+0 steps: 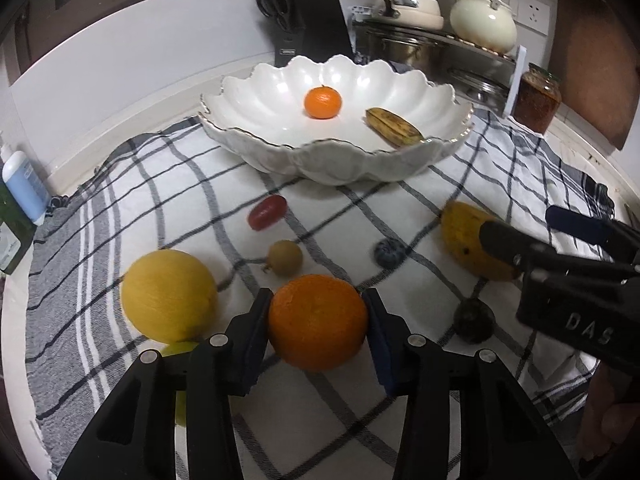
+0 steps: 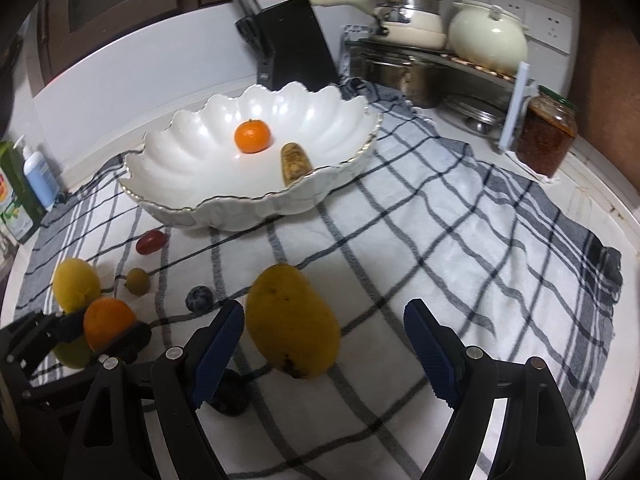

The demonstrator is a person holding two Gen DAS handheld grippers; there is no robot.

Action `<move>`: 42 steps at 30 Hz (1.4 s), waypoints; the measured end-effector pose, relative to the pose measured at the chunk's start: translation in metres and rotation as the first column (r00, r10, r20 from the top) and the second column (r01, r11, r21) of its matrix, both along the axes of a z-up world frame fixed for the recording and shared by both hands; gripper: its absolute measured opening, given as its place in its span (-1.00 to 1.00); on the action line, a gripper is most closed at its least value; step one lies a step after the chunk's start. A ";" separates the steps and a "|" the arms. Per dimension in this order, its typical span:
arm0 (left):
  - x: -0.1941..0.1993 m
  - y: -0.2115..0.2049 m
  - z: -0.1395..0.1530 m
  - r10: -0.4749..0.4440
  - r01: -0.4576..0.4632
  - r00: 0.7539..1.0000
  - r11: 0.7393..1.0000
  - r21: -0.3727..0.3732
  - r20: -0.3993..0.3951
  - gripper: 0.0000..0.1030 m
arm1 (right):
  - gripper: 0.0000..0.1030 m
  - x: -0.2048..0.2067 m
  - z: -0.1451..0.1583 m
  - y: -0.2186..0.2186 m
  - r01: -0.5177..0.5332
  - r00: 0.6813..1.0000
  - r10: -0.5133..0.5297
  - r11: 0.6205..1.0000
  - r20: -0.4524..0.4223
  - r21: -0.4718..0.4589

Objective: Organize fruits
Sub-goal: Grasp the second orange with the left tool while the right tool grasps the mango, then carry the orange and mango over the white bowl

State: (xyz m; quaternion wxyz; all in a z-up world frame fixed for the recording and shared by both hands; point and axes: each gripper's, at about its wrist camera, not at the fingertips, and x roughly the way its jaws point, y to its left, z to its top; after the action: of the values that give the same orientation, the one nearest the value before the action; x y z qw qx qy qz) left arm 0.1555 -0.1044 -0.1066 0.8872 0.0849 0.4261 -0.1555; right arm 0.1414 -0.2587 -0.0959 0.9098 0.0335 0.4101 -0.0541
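Checked cloth covers the kitchen counter, likely spread so the round fruit does not roll and the pieces stay gathered in one working patch. At the near middle of it the orange sits clenched between the blue pads of the left gripper, both pads pressed to its flanks, a grip that looks taken so it can be carried ahead to the scalloped white bowl. That bowl stands well beyond the left tongs and already holds a small mandarin and a spotted banana piece, so it reads as the collecting place. Just left of the gripped orange lies a big yellow citrus, nearly touching the left finger, with a greenish fruit half hidden under the tongs. Ahead of the left gripper, between it and the bowl, lie a brown longan-like fruit, a red grape-shaped fruit and a blueberry. The right gripper stands released, its pads spread wide around a yellow mango without touching it, seemingly lined up to take that fruit next. A dark round fruit rests beneath the right tongs' left finger. Beyond the bowl stand a knife block, cream pots on a rack and a jar, clear of the work.
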 end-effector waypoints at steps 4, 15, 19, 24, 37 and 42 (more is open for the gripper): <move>0.004 0.004 -0.001 0.012 -0.012 1.000 1.000 -0.002 -0.004 -0.14 | 0.61 0.009 -0.009 0.004 -0.020 0.999 0.021 1.000 -0.031 0.007; 0.010 0.007 -0.005 0.024 -0.024 1.000 1.000 -0.003 -0.014 -0.14 | 0.06 0.018 -0.028 0.011 -0.066 0.994 0.068 0.997 -0.080 0.036; 0.010 0.007 -0.002 0.021 -0.021 1.000 1.000 -0.004 -0.009 -0.14 | 0.05 0.016 -0.026 0.007 -0.055 0.996 0.058 0.997 -0.071 0.048; 0.008 0.004 0.003 0.013 -0.013 1.000 1.000 -0.007 0.000 -0.14 | 0.05 0.012 -0.017 0.004 -0.049 0.998 0.051 0.997 -0.048 0.055; 0.016 0.000 0.037 0.004 -0.002 0.998 0.999 -0.032 0.059 -0.14 | 0.04 0.009 0.028 -0.002 -0.040 0.998 0.038 0.998 0.049 0.048; 0.026 -0.001 0.055 0.006 -0.002 0.995 0.999 -0.041 0.096 -0.14 | 0.04 0.017 0.047 -0.005 -0.035 0.996 0.031 0.998 0.083 0.044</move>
State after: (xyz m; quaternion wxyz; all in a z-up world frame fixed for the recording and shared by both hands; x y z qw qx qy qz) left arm 0.1819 -0.1052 -0.0514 0.9085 0.0735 0.3798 -0.1581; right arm 0.1584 -0.2634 -0.0493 0.9257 0.0496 0.3740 -0.0283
